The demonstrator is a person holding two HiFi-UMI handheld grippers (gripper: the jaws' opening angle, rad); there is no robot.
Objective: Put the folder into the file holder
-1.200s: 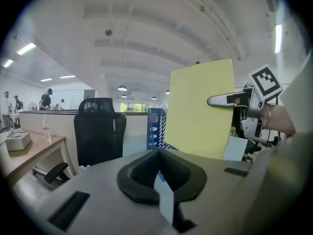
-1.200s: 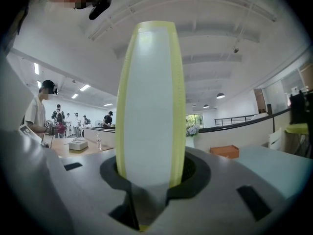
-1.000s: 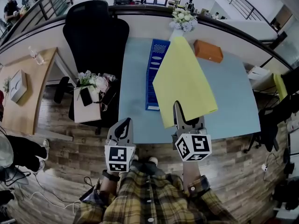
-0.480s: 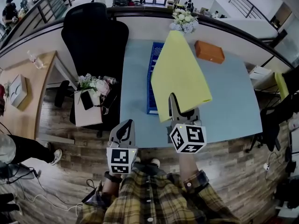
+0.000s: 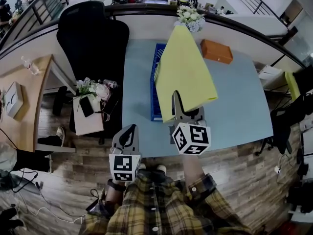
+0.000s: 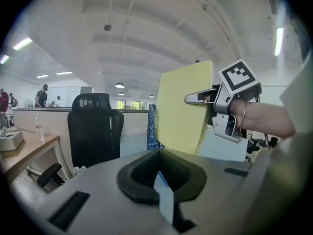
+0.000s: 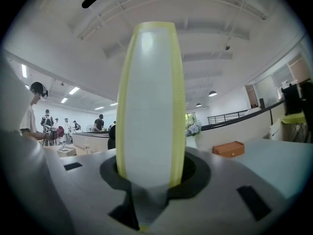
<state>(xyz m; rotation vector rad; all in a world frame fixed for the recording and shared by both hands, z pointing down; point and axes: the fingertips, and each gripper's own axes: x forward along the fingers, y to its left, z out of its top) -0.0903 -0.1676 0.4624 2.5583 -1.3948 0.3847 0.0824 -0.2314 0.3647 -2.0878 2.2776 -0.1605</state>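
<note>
Two tongs showed at the near edge of the pale blue surface (image 5: 234,97). The right tongs (image 5: 180,106) were clamped on the lower edge of the yellow folder (image 5: 183,67), whose spine stood upright between the jaws in the right gripper view. The folder was raised off the surface and leaned away from the person, and in the head view it overlapped the right side of the blue file holder (image 5: 154,99), which lay lengthwise on the surface. Whether the folder touched the holder could not be told. The left tongs (image 5: 128,131) hung low and to the left, near the surface's front edge, with their tips drawn together and nothing between them. An orange box (image 5: 216,52) sat toward the far right of the surface, some flowers (image 5: 190,17) stood at its far edge, and a black chair (image 5: 93,35) stood to its left.
</note>
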